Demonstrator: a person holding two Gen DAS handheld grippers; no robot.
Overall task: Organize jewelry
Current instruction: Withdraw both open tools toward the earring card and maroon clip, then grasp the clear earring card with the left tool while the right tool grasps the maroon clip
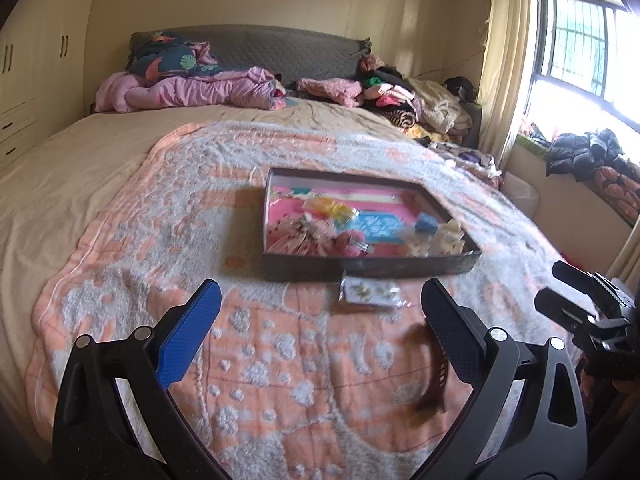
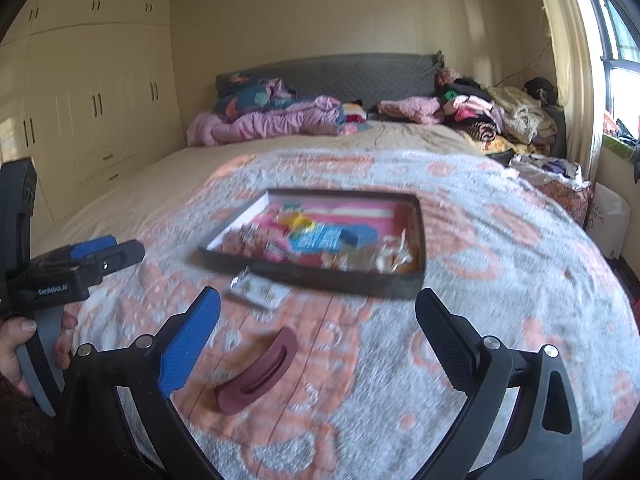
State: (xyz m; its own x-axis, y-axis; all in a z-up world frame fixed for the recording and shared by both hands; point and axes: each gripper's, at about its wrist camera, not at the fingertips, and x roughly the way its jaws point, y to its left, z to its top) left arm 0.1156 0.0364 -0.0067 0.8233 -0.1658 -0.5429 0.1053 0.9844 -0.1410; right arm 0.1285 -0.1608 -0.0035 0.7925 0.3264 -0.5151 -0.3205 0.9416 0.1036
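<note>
A dark shallow box [image 1: 362,266] [image 2: 312,278] with a pink lining lies on the bed and holds several small jewelry items and packets. A clear packet of earrings [image 1: 370,293] [image 2: 258,291] lies just in front of the box. A dark red hair clip [image 2: 258,372] lies nearer on the blanket; it shows blurred in the left wrist view [image 1: 434,376]. My left gripper [image 1: 320,320] is open and empty above the blanket. My right gripper [image 2: 318,328] is open and empty, with the hair clip between and below its fingers. The left gripper also shows in the right wrist view [image 2: 100,254].
The bed carries a peach and white blanket [image 1: 280,360] [image 2: 480,320]. Pink bedding [image 1: 188,92] and piled clothes [image 1: 420,104] lie by the headboard. Wardrobes [image 2: 92,100] stand at the left. A window [image 1: 580,60] and a ledge with clothes are at the right.
</note>
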